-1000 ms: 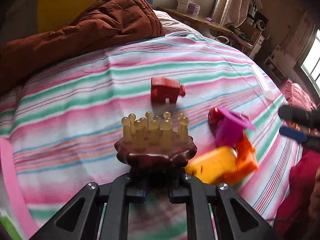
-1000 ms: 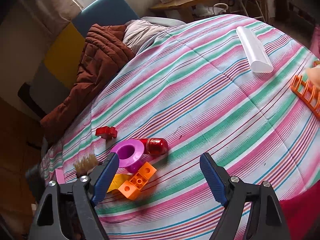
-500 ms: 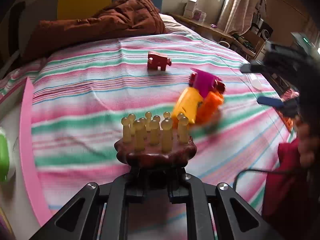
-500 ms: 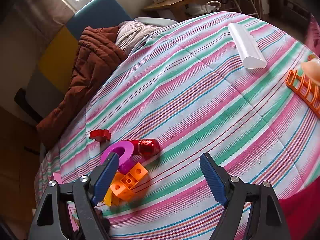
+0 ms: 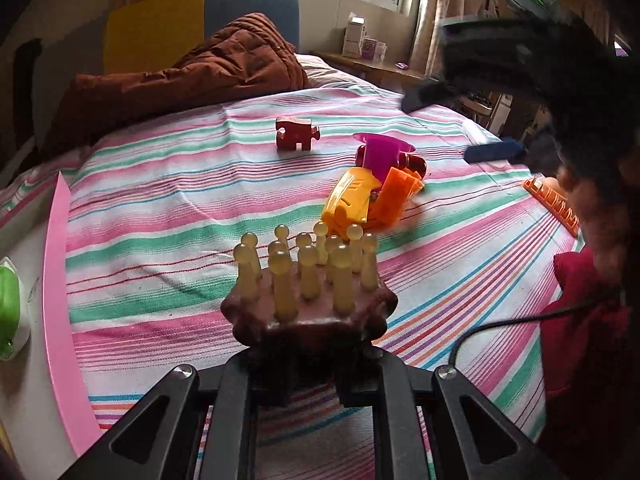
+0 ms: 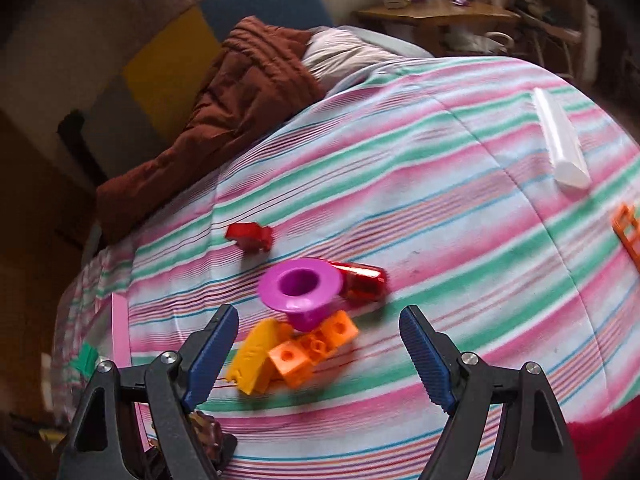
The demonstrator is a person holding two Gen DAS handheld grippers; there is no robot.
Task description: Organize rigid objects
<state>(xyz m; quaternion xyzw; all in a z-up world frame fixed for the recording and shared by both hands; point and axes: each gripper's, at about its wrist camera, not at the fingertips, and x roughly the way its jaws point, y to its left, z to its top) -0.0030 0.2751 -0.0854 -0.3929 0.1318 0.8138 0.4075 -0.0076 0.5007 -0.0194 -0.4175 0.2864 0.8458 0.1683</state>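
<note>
Left gripper points down at a slant over the near edge of the bed, jaws clamped on the base of a brown massager with pale knobbed pegs standing upright. Massager is held off the bedspread, tilted slightly away from the camera.

Right gripper also angles downward, jaws wide apart with nothing between them, hovering over the toy cluster. In the left view it shows as a dark blurred shape at upper right, blue pads visible, with the person's hand behind it, blurred.

Toy cluster mid-bed: purple funnel on top, red cylinder touching it behind, orange block and yellow piece in front, all touching. Red puzzle piece lies apart, farther toward the brown quilt. White tube lies well apart on the far right of the bed. Orange rack at the right edge, partly cut off. Pink board and a green object sit at the left edge of the bed.
</note>
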